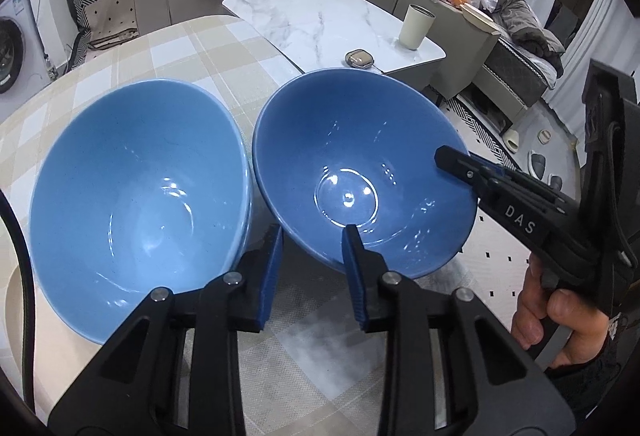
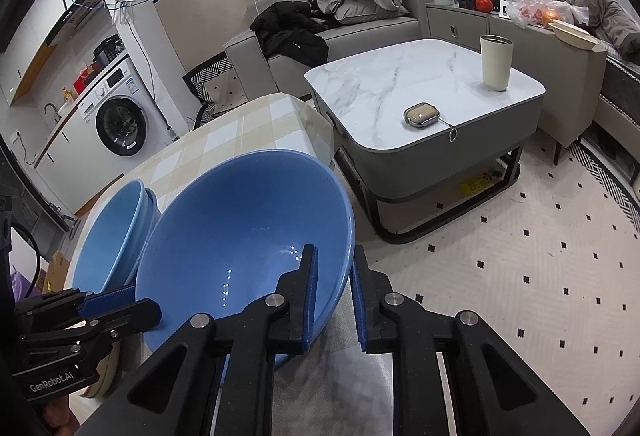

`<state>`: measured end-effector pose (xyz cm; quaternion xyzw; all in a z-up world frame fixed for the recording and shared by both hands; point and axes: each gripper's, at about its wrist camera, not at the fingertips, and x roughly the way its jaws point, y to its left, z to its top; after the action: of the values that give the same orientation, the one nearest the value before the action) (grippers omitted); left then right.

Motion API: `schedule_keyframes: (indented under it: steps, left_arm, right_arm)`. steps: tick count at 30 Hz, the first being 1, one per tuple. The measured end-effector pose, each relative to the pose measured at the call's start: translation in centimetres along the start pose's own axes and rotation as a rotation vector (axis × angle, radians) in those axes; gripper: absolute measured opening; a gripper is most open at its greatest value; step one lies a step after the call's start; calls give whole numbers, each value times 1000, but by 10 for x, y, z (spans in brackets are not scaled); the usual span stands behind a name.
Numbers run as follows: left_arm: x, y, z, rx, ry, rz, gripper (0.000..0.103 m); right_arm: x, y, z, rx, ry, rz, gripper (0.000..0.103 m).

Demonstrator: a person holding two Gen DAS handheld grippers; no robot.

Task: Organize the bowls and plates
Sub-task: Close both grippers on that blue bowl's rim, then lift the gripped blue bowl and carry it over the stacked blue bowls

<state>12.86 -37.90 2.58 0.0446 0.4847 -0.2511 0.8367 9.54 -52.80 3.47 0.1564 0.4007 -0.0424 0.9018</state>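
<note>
In the right wrist view, the lighter bowl [image 2: 110, 236] is half hidden behind the darker bowl [image 2: 240, 220], and whether 1 or 2 rims are stacked there cannot be told. The darker bowl's base is covered by the right gripper [image 2: 334, 300]. The left gripper [image 2: 120, 302] is cut off by the picture's edge.

Black plastic on the left gripper [image 1: 312, 256] and right gripper [image 2: 334, 288]: angular arms with triangular cut-outs, round silver pivot screws, ribbed blue pads [image 1: 272, 268] on the inner faces of the fingers. White lettering "DAS" on one side of the right gripper, "GenRobot.AI" on the left. Bare skin on the right hand [image 1: 560, 320], dark sleeve at the wrist. Black cable [image 1: 20, 256] alongside.
</note>
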Motion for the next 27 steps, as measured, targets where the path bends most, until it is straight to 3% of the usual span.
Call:
schedule_keyframes:
  steps: [11, 27]
  left_arm:
    - [-12, -9, -1, 32, -25, -18, 27]
    - [-74, -14, -2, 58, -123, -49, 27]
  right_arm:
    - [-21, -2, -2, -1, -31, -12, 16]
    - [-69, 14, 5, -37, -115, -24, 16]
